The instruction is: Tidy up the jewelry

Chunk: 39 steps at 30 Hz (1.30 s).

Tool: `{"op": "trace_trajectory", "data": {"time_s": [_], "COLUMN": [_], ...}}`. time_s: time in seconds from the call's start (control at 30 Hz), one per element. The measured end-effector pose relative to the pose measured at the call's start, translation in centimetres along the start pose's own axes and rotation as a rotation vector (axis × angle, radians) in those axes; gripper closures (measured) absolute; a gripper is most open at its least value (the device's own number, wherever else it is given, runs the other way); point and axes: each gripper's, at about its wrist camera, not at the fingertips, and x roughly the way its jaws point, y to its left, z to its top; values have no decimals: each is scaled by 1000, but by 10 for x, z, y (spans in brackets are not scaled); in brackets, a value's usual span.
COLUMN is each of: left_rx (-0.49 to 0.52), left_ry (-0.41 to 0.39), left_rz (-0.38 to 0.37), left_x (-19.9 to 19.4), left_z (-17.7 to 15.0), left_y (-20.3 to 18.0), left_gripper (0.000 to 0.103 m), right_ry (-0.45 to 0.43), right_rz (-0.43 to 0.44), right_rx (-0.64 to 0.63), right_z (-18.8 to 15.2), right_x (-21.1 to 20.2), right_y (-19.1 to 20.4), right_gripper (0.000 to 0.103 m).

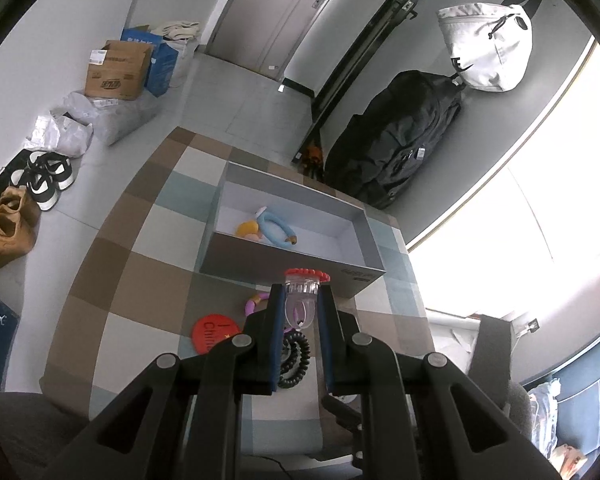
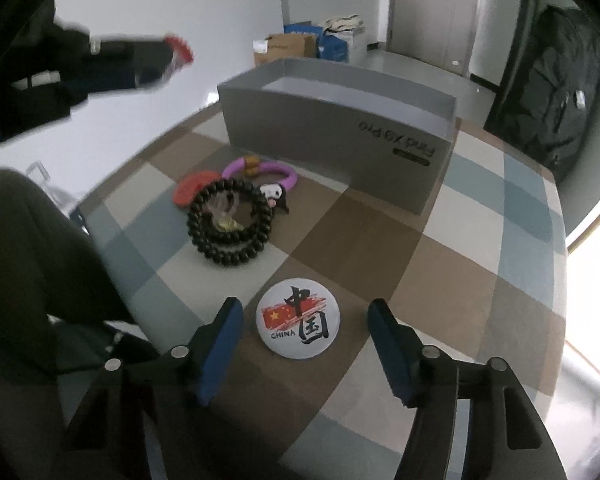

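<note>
In the left wrist view my left gripper (image 1: 302,290) is shut on a clear plastic charm with a red beaded ring (image 1: 306,274) on top, held above the table just in front of the grey box (image 1: 292,258). A blue item (image 1: 274,226) and a yellow one (image 1: 247,228) lie in the box. In the right wrist view my right gripper (image 2: 305,305) is open and low over the table, one finger on each side of a white round China badge (image 2: 298,322), with no pad touching it. Further off lie a black bead bracelet (image 2: 230,224), a purple bracelet (image 2: 260,170) and a red piece (image 2: 192,190).
A chequered cloth (image 2: 380,248) covers the table. A small black and white figure charm (image 2: 274,196) lies by the purple bracelet. A red round badge (image 1: 212,332) sits under the left gripper. Beyond the table are shoes (image 1: 8,224), cartons (image 1: 118,70) and a black backpack (image 1: 396,136).
</note>
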Motion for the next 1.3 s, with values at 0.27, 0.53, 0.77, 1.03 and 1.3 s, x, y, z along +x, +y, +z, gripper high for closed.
{"op": "trace_trajectory", "data": {"time_s": [0.27, 0.53, 0.77, 1.03, 1.3], "left_rx": [5, 9, 28, 56, 75], "left_ry": [6, 5, 3, -16, -30], "left_rz": [17, 22, 44, 61, 61], "left_x": [1, 1, 2, 3, 9], "left_z": [1, 1, 0, 8, 26], "left_y": [-2, -4, -8, -17, -28], "left_gripper": [92, 92, 92, 92, 92], "right_ry": [-4, -36, -82, -159, -231], "right_rz": [17, 53, 80, 130, 144], "right_rx": [4, 75, 144, 254, 289], "right_z": [2, 5, 11, 22, 45], "right_x": [-1, -10, -20, -39, -62], "right_y": [0, -11, -23, -46, -64], "right_gripper": [61, 61, 61, 61, 61]}}
